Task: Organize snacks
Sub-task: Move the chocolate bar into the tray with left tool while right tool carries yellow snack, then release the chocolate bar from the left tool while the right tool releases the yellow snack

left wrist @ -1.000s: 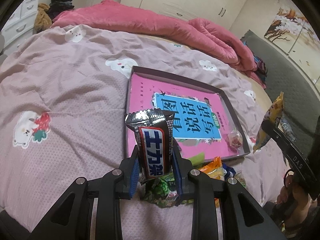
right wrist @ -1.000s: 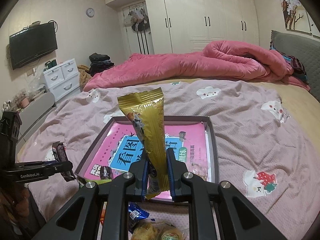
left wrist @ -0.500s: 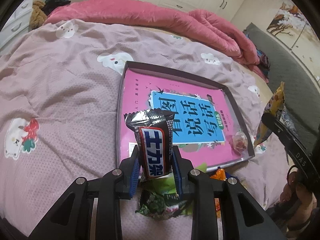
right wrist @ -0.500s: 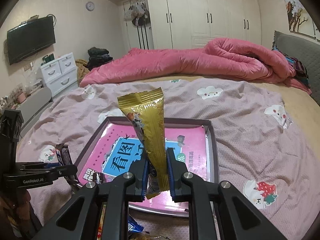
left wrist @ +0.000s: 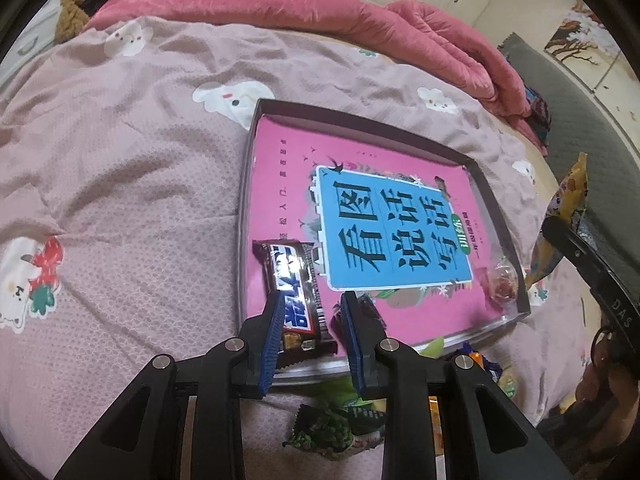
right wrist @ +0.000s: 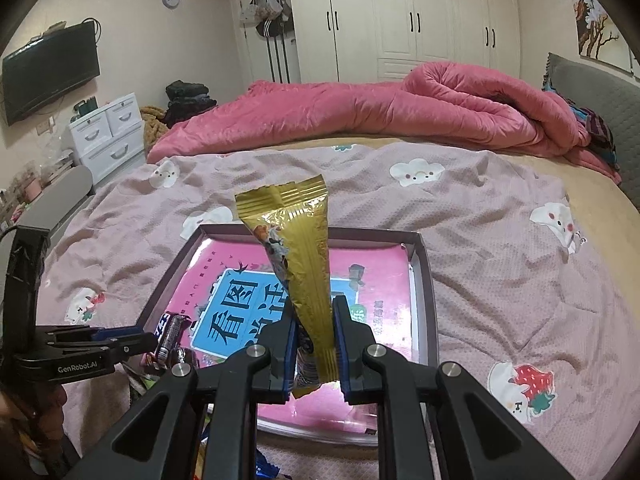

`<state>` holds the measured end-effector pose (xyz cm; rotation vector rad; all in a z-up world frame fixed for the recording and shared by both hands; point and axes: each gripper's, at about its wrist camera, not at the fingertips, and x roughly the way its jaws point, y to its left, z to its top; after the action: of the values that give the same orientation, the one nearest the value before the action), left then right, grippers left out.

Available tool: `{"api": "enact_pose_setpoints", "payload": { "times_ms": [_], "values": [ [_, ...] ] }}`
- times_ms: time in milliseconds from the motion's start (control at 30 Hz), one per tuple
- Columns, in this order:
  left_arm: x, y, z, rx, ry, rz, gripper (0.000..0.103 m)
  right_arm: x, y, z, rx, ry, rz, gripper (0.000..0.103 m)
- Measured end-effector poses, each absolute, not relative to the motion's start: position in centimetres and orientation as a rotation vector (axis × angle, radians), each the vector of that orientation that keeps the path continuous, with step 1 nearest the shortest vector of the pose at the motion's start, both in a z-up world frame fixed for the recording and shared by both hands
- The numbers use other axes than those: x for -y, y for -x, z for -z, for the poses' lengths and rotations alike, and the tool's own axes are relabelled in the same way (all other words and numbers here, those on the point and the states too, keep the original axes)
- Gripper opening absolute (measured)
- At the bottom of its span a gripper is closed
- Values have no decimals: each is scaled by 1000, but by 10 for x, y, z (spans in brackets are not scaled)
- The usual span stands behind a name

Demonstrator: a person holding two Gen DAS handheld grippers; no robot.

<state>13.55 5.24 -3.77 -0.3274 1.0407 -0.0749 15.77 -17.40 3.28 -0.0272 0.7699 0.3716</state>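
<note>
A dark chocolate bar (left wrist: 294, 292) with a blue label sits between the pads of my left gripper (left wrist: 312, 312), which is shut on its near end. The bar leans forward into the near left corner of the shallow tray (left wrist: 360, 120), over the pink booklet (left wrist: 392, 236) that lines it. From the right wrist view the same bar (right wrist: 170, 334) sticks out of the left gripper (right wrist: 140, 338) at the tray's corner. My right gripper (right wrist: 314, 320) is shut on a tall gold snack packet (right wrist: 304, 264), held upright above the tray's near edge (right wrist: 424, 280).
A red wrapped candy (left wrist: 502, 286) lies in the tray's near right corner. Several loose snack packets (left wrist: 344, 428) are heaped on the bedsheet just in front of the tray. A rolled pink quilt (right wrist: 400, 116) lies across the far side of the bed.
My left gripper has come forward and down over the tray, and the chocolate bar has tipped from upright to leaning into the tray corner. The right gripper has edged closer with the gold packet.
</note>
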Motion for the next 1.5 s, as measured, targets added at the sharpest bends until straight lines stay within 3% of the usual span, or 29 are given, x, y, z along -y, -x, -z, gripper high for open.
{"api": "enact_pose_setpoints", "payload": {
  "times_ms": [800, 1500],
  "values": [
    [-40, -135, 43, -1081, 287, 4, 27, 180, -175, 17, -920, -8, -403, 17],
    [-34, -126, 46, -1066, 267, 28, 27, 171, -168, 28, -927, 22, -435, 17]
  ]
}}
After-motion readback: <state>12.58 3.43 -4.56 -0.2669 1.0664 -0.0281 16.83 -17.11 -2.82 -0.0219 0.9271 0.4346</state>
